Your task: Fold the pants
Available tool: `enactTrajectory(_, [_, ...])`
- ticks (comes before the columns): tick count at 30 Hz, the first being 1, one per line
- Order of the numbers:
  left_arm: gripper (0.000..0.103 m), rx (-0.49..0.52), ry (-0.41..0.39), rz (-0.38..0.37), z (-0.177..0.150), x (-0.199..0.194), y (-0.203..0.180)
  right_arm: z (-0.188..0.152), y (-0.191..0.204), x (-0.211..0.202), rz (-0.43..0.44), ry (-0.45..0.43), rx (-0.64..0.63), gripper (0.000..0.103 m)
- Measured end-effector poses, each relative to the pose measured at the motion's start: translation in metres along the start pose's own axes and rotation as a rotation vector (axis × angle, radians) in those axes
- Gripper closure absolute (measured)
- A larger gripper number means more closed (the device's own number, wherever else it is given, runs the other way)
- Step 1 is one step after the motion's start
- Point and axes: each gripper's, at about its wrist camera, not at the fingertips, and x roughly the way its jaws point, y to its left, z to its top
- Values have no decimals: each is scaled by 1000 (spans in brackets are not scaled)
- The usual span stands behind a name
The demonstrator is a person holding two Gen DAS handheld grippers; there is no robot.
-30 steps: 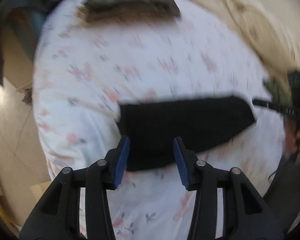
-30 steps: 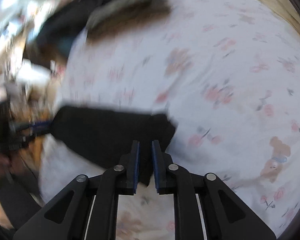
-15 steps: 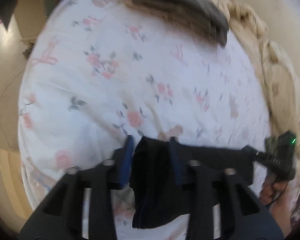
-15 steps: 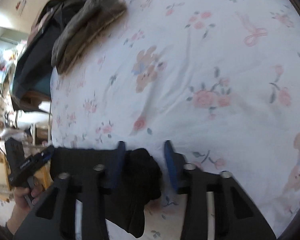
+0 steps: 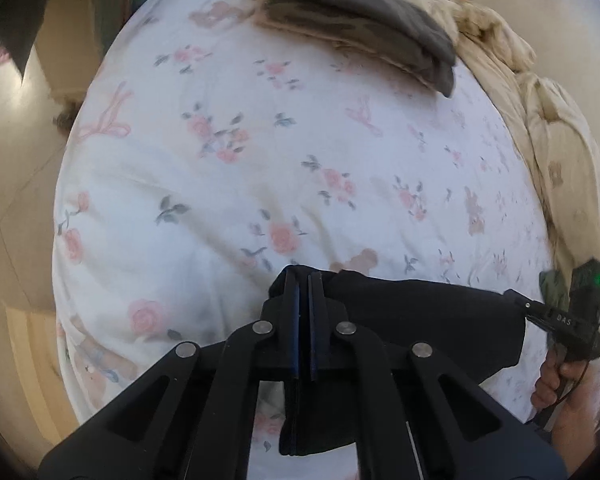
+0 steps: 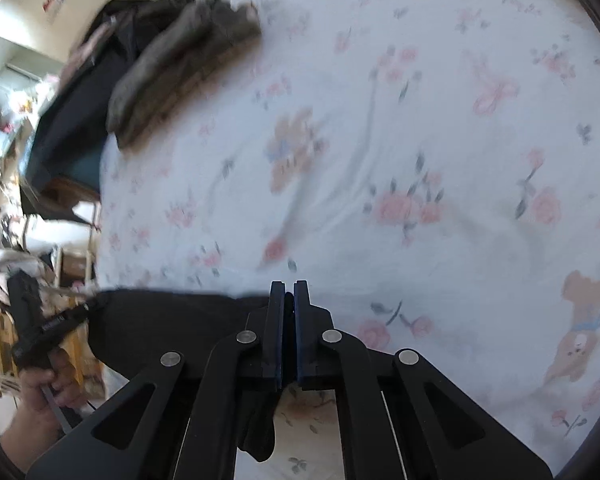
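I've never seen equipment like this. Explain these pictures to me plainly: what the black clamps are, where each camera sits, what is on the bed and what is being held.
There is no robot here. A person holds a hand-operated two-finger clamp in each hand, and a wide-angle camera on each clamp looks forward along its fingers.

One picture is from the left gripper, the other from the right gripper. Each view also shows the other tool off to the side, held by a hand.

The surface is a bed with a white floral sheet. Far across it lies a folded grey-brown garment, with a beige blanket bunched along one edge.

Both clamps are shut on the black pants, one near each end, so the cloth stretches between them at the near edge of the bed.
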Motion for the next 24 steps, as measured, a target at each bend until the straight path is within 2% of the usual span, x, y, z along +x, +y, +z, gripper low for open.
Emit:
enactTrajectory(2, [95,0,-3,32,1,-2,-3,-3,4,2,-13,11,-19,92])
enactTrajectory(3, [89,-17,11,36,1,-3,-2,-4,6,-2,-42,-4,-28,84])
enactTrajectory(4, [73,-40,16,43,1,-7,1,-5,6,-8,-55,-21,-27,80])
enactTrajectory(5, [59,-63,9,41,-1,-12,4,-6,4,-15,-56,-36,-14,70])
enactTrajectory(6, [57,-95,-10,31,-3,-22,9,-8,1,-24,-45,-52,13,61])
enactTrajectory(7, [57,-119,-29,27,-6,-31,14,-11,-2,-34,-17,-69,48,58])
enactTrajectory(9, [57,-154,-50,26,-14,-42,21,-21,-8,-49,26,-96,107,57])
enactTrajectory(10, [57,-203,-49,13,-23,-45,27,-27,-13,-53,44,-97,147,57])
enactTrajectory(12, [57,-257,-19,-44,-34,-41,28,-42,-17,-52,99,-75,217,57])
enactTrajectory(13, [57,-275,2,-72,-44,-38,26,-48,-17,-49,114,-58,234,56])
enactTrajectory(17, [58,-251,-23,-108,-60,-40,10,-67,3,-36,113,-1,186,58])
enactTrajectory(18, [60,-237,-25,-102,-61,-39,7,-69,9,-34,112,8,163,66])
enactTrajectory(19, [90,-211,-22,-87,-62,-37,3,-70,15,-33,101,10,137,77])
enactTrajectory(20, [101,-166,2,-67,-60,-32,-2,-70,20,-32,78,13,105,99])
enactTrajectory(22, [102,-137,20,-43,-57,-28,-4,-70,27,-31,43,16,62,100])
enactTrajectory(24, [102,-146,20,-21,-58,-33,2,-71,32,-37,61,17,37,101])
